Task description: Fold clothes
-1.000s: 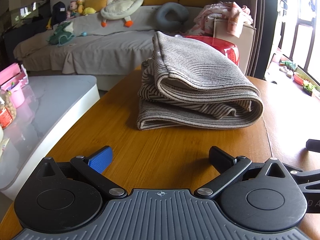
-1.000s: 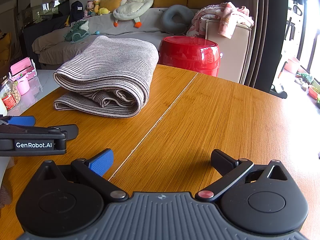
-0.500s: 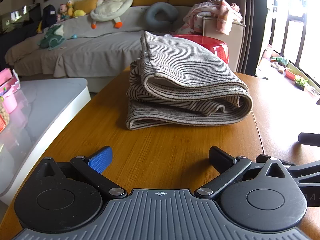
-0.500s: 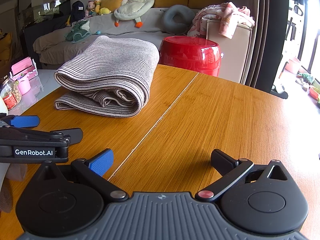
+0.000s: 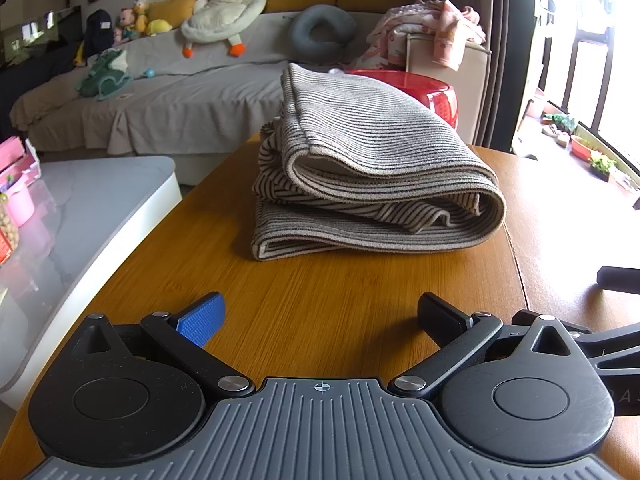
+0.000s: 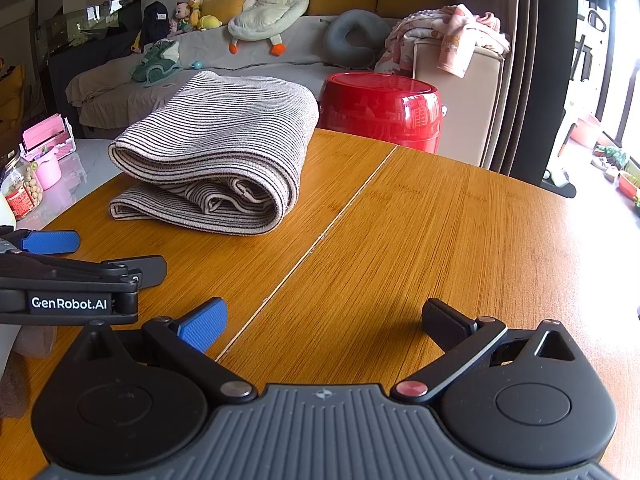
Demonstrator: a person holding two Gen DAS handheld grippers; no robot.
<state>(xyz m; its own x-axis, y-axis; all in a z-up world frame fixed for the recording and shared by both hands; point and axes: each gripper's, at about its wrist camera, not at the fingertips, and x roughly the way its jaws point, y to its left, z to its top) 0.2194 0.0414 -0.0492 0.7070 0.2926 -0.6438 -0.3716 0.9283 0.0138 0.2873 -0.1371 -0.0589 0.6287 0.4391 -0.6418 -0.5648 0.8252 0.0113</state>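
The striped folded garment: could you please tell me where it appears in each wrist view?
Left wrist: the striped garment lies centre frame on the wooden table, straight ahead of the open left gripper.
Right wrist: it lies upper left.
Shared landmark: the red drum behind it.

Ribbed striped knit cloth [image 5: 372, 168] — on smooth, grained wooden table [image 5: 340, 304].

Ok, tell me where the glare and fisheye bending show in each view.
Left wrist view: window at right blown out, glare washing the table there. Right wrist view: right edge overexposed, curtain bowed by the fisheye; folded striped garment stays sharp.
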